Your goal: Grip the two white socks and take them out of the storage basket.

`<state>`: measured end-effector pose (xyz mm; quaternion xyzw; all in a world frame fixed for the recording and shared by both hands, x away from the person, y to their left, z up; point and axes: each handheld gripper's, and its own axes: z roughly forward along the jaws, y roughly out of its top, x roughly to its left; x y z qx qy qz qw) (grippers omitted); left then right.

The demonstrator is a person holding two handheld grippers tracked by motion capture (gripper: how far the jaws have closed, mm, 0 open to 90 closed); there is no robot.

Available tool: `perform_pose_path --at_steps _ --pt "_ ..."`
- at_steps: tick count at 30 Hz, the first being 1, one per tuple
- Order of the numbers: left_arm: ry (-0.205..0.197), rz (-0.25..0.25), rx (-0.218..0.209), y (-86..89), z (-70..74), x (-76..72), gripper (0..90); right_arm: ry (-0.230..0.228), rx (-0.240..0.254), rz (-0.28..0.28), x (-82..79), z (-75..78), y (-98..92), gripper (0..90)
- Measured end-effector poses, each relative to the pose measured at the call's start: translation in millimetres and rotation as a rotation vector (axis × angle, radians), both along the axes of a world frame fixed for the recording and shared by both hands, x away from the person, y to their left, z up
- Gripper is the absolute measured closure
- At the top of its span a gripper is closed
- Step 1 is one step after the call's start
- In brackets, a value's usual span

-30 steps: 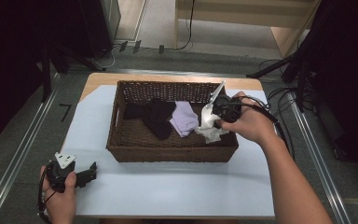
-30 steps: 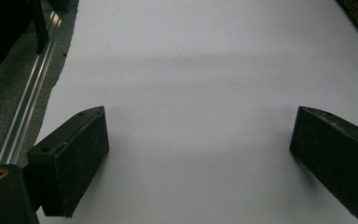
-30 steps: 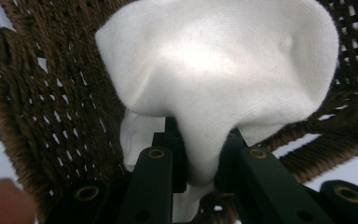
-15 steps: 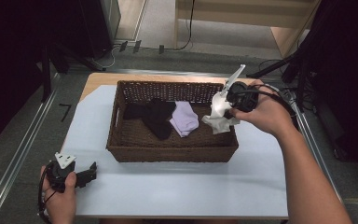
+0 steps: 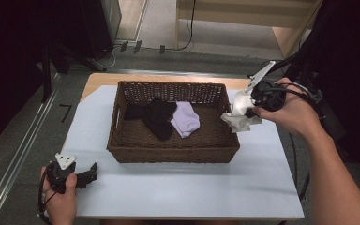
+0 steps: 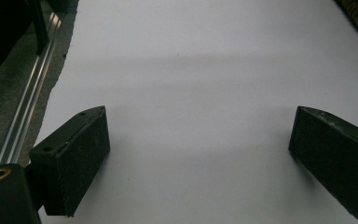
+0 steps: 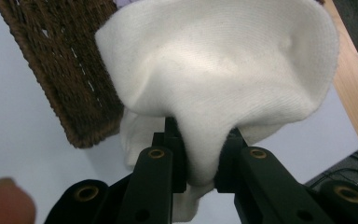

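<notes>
Step judged: emptying basket, one sock out. Right gripper [image 5: 252, 108] clamped on white sock [image 5: 238, 118], held above table [image 5: 178, 187] just past basket's [image 5: 173, 153] 3 o'clock rim. Next move likely calls for lowering sock onto bare table, then parting jaws. Left gripper [image 5: 93, 169] rested at table's 8 o'clock, jaws wide apart, empty. Basket held black sock [image 5: 155, 115] and lilac sock [image 5: 185, 118], touching, mid-floor.
</notes>
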<state>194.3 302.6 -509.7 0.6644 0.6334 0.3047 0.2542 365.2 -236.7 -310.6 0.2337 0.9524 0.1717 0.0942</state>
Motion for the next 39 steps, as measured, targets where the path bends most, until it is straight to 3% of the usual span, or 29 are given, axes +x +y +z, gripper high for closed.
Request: perform_pose_path --at_steps 8,16,27,34,36,39 --pt "-0.002 -0.001 0.004 -0.1 0.0 -0.2 6.1 -0.002 -0.004 -0.043 -6.0 -2.8 -27.3 79.9" --pt "-0.004 -0.001 0.005 -0.8 -0.2 -0.5 6.3 0.011 -0.004 -0.087 -10.7 -17.7 -49.5 79.9" --pt "-0.003 -0.003 0.008 -0.9 0.0 -0.7 6.5 0.051 -0.052 -0.127 -11.0 -67.7 -58.9 79.7" --pt "-0.003 -0.005 0.007 -0.9 0.1 -0.8 6.8 0.096 -0.052 -0.128 -11.6 -103.8 -56.5 79.0" --pt "-0.003 -0.007 0.008 -0.8 0.1 -0.8 6.8 0.121 -0.053 -0.134 -12.7 -112.8 -55.6 75.4" --pt "-0.003 -0.007 0.007 -0.8 0.1 -0.8 6.9 0.097 -0.059 -0.14 -15.7 -123.7 -54.8 57.1"
